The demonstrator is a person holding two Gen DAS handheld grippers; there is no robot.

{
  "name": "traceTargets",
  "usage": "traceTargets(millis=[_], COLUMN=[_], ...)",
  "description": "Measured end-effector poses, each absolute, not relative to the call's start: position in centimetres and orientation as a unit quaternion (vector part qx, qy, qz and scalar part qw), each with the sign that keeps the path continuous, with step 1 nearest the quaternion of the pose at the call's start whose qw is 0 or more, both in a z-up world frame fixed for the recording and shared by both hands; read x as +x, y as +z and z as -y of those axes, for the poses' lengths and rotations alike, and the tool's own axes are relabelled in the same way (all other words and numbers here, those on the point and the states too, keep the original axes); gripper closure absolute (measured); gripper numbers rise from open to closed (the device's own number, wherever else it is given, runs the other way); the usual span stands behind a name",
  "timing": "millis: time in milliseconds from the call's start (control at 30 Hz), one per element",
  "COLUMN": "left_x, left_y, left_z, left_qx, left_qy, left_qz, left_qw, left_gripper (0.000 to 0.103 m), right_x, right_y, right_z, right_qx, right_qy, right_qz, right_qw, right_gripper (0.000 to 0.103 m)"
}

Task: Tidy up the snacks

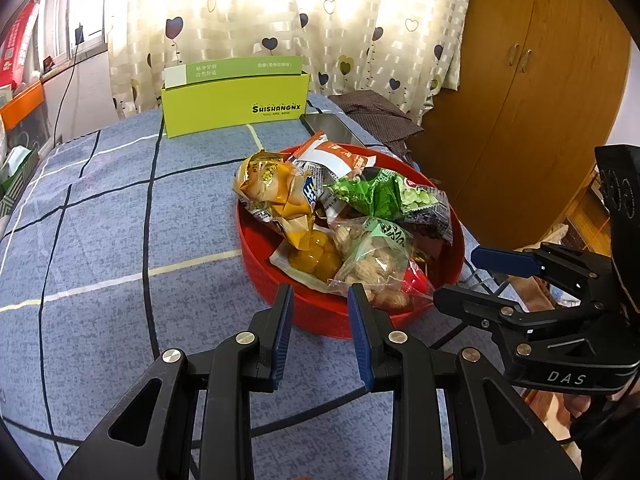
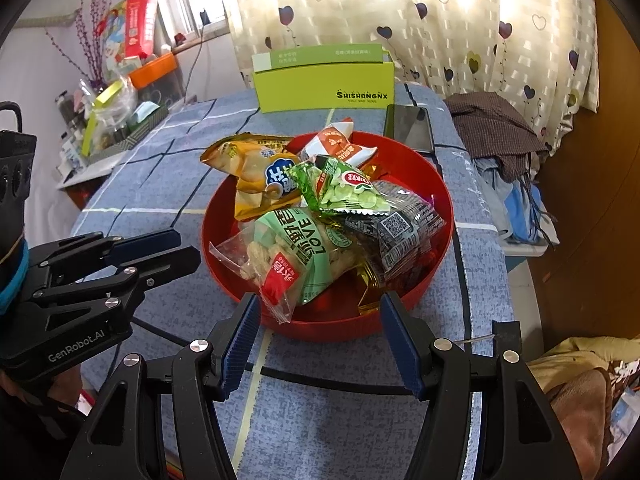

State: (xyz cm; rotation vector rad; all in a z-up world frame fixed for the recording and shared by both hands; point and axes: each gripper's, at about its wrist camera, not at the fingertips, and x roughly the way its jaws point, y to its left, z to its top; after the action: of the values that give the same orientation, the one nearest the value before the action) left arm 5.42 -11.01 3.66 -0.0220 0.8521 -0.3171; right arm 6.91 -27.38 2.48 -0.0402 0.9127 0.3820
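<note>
Holding the snacks: a red bowl [image 2: 430, 276] on the blue checked tablecloth [image 1: 100, 240], piled full.
Snacks: a yellow packet [image 2: 250, 168], a green pea packet [image 2: 344, 190], a clear bag of nuts [image 2: 288, 256], an orange-and-white packet [image 2: 338, 144] at the back.
Left gripper [image 1: 320, 334]: just in front of the bowl's near rim, fingers narrow with a gap, nothing between them.
Right gripper [image 2: 320, 344]: also before the near rim, fingers wide, empty.
Behind the bowl: a dark phone [image 2: 410, 126], then a green box [image 1: 236, 100] standing upright.
Backdrop: heart-print curtain [image 1: 320, 12].
</note>
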Motion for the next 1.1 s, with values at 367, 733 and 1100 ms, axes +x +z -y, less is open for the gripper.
traceTargets(millis=[367,733,1100], left_x=[5.23,4.96,4.68], left_y=[3.67,3.77,3.84], left_z=[11.27,11.41,11.59], left_qx=[-0.007,-0.004,-0.003], left_qy=[-0.154,-0.157,-0.16], left_qz=[-0.409,-0.409,-0.408], left_qw=[0.899,0.899,0.899], left_gripper=[0.074,0.074,0.074], right_x=[7.07,7.01,6.98], right_y=[2.33,2.34,2.35], right_z=[27.46,27.4,27.4], right_qx=[-0.024,-0.025,-0.025], right_qy=[0.176,0.176,0.176], right_qz=[-0.441,-0.44,-0.44], right_qw=[0.88,0.88,0.88], right_gripper=[0.042,0.042,0.042])
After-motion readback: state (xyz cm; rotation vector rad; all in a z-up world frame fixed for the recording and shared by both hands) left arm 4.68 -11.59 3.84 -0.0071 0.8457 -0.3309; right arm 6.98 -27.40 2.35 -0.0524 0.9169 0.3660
